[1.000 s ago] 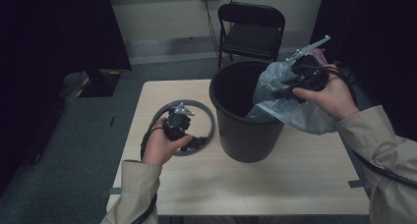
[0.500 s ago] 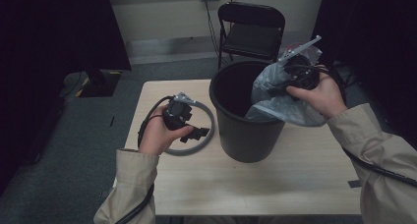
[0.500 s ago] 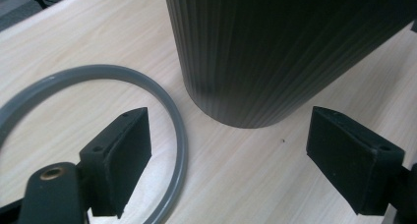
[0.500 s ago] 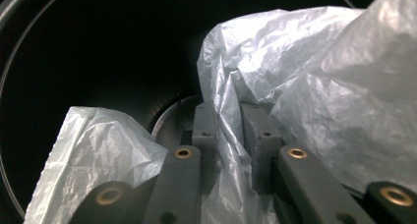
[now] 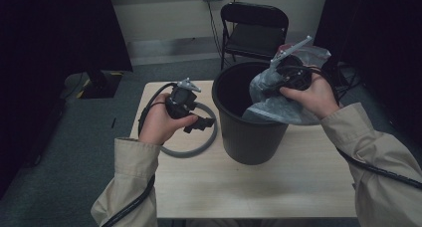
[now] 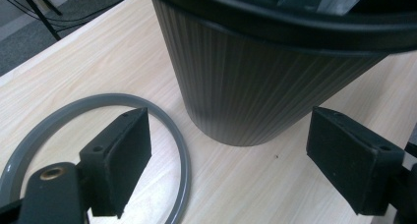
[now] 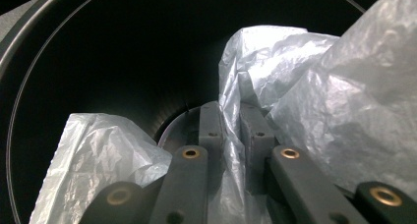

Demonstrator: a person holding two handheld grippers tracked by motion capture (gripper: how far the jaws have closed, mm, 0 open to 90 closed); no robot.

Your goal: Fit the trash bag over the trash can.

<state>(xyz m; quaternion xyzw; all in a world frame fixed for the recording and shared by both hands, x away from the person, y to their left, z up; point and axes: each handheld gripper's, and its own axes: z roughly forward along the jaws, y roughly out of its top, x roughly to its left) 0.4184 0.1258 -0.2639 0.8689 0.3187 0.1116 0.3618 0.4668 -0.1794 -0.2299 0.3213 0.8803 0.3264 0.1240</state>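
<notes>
On the table's (image 5: 278,187) far half, approx centre-right in the high view, stands a black bin (image 5: 249,132), upright, w/ ribbed sides. Right gripper (image 5: 278,82) is held over the bin's rim at approx 2 o'clock from the bin's centre, jaws pinched narrow on a fold of a grey-white plastic bag (image 5: 278,107). Right gripper view confirms it: the two jaws nearly meet w/ a strip of the bag (image 7: 231,135) squeezed between them, dark bin interior (image 7: 123,62) beyond, more crinkled bag at 4 o'clock and 8 o'clock of that view. Bag drapes partly inside the bin, partly over the near-right rim, resting vs. the person's right hand (image 5: 308,95).

Left gripper (image 5: 199,123) is at approx 9 o'clock from the bin, held above the table, pointed toward the bin wall. Jaws spread wide, nothing between them; left gripper view shows both pads far apart w/ the bin's wall (image 6: 255,86) ahead, not touching. A grey ring (image 5: 191,150) lies flat on the table under & beside that gripper, just left of the bin's base; in the left gripper view the ring (image 6: 182,155) curves past the left jaw, close to the bin but apart from it. Folding chair (image 5: 254,33) stands behind the table at 12 o'clock.
</notes>
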